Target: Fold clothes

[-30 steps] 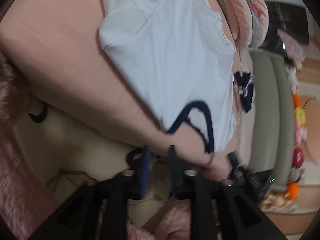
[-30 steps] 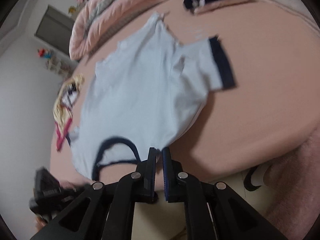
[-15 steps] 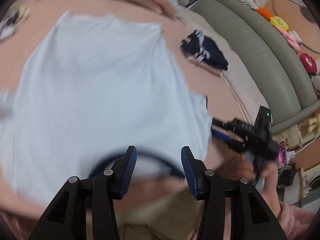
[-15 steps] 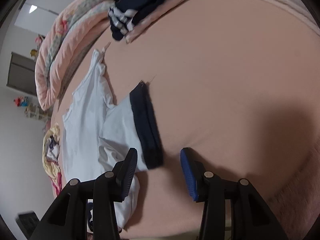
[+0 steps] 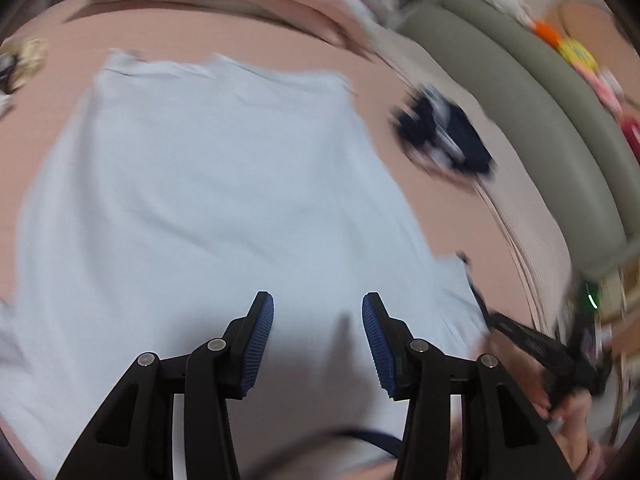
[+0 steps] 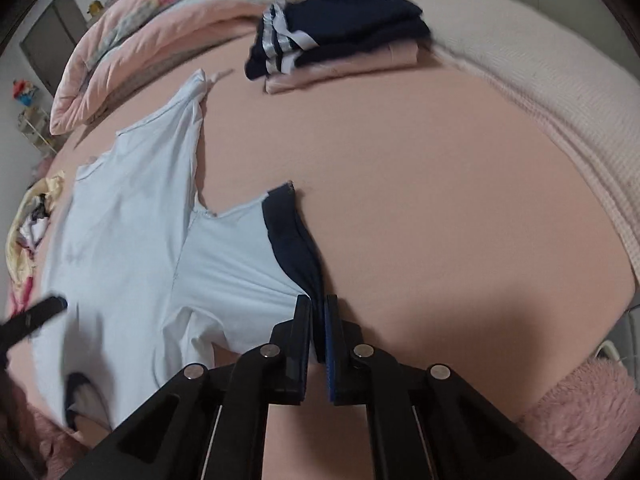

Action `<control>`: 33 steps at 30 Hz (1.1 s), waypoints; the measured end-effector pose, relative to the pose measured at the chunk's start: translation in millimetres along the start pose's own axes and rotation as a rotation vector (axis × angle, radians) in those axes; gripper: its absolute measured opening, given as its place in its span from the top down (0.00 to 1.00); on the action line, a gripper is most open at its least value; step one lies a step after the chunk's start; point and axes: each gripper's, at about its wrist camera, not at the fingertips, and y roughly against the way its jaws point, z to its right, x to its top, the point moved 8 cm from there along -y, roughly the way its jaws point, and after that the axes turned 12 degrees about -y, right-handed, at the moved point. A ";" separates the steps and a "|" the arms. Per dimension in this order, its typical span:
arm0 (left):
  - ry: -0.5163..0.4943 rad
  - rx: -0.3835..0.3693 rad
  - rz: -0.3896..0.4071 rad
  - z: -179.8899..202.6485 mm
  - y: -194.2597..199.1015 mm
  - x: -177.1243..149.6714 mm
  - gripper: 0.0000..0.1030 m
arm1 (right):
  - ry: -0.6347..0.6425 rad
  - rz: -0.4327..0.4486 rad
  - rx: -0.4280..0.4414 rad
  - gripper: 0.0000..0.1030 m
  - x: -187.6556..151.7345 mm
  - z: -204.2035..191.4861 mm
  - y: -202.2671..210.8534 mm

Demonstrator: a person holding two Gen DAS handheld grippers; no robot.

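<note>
Pinching the navy cuff [image 6: 294, 236] of a pale blue T-shirt [image 6: 132, 240], the right hand-held gripper [image 6: 319, 320] is clamped on the sleeve edge near the bed's [image 6: 440, 200] front rim. The left hand-held gripper [image 5: 318, 320] hovers half-open and empty over the smooth shirt body. One folded stack of clothes [image 6: 340, 40] lies beyond, with bare pink sheet between.

place: home bedroom | signs: bed sheet [image 6: 440, 200], rolled quilt [image 6: 160, 20], folded clothes [image 6: 340, 40]

Bare sheet [image 6: 440, 200] right, folded stack [image 6: 340, 44] beyond
</note>
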 end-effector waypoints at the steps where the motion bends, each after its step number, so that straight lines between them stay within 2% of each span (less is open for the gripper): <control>1: 0.007 0.045 0.002 -21.0 0.7 12.5 0.58 | 0.048 0.024 -0.040 0.91 9.4 -2.9 7.1; 4: 0.000 0.182 0.036 -82.2 -0.1 59.3 0.58 | 0.150 0.107 -0.118 0.87 50.6 -15.3 27.8; 7: -0.042 0.272 0.049 -126.0 -19.4 110.7 0.58 | 0.181 0.239 -0.112 0.81 109.2 -47.2 46.9; 9: -0.089 0.318 0.031 -145.6 -40.7 140.3 0.58 | 0.277 0.213 0.012 0.80 138.0 -102.1 28.4; 11: -0.125 0.294 0.003 -152.9 -64.3 158.5 0.58 | 0.367 0.124 0.073 0.80 158.9 -160.9 -16.0; 14: -0.158 0.275 -0.050 -155.3 -96.9 166.0 0.58 | 0.460 -0.008 0.076 0.80 167.7 -223.9 -88.6; 17: -0.220 0.370 -0.077 -167.3 -115.7 165.3 0.56 | 0.566 -0.108 0.061 0.81 158.6 -268.1 -145.7; 19: -0.188 0.370 -0.037 -183.4 -113.0 173.8 0.56 | 0.608 -0.099 -0.005 0.80 161.0 -278.1 -174.9; 21: -0.127 0.415 -0.021 -210.8 -107.9 185.3 0.56 | 0.599 -0.062 -0.007 0.80 170.3 -288.3 -192.4; 24: -0.085 0.446 -0.006 -234.3 -105.9 200.1 0.56 | 0.540 0.041 0.024 0.81 193.3 -294.5 -196.6; 26: -0.045 0.402 -0.006 -230.3 -102.3 208.0 0.56 | 0.473 0.069 0.018 0.81 209.1 -291.8 -204.8; 28: -0.034 0.271 0.085 -206.5 -85.7 215.0 0.56 | 0.425 0.078 0.022 0.81 216.9 -290.1 -203.8; 29: -0.053 0.212 0.110 -192.5 -79.4 215.1 0.56 | 0.454 0.103 0.058 0.81 218.2 -293.1 -198.0; 30: -0.070 0.194 0.090 -181.8 -78.2 210.4 0.56 | 0.486 0.124 0.085 0.80 216.0 -295.8 -190.9; 32: -0.077 0.178 0.032 -164.1 -77.7 195.0 0.56 | 0.519 0.108 0.065 0.80 210.3 -293.1 -186.1; 33: -0.105 0.118 0.011 -145.8 -76.3 184.5 0.56 | 0.507 0.113 0.058 0.80 208.7 -286.6 -179.2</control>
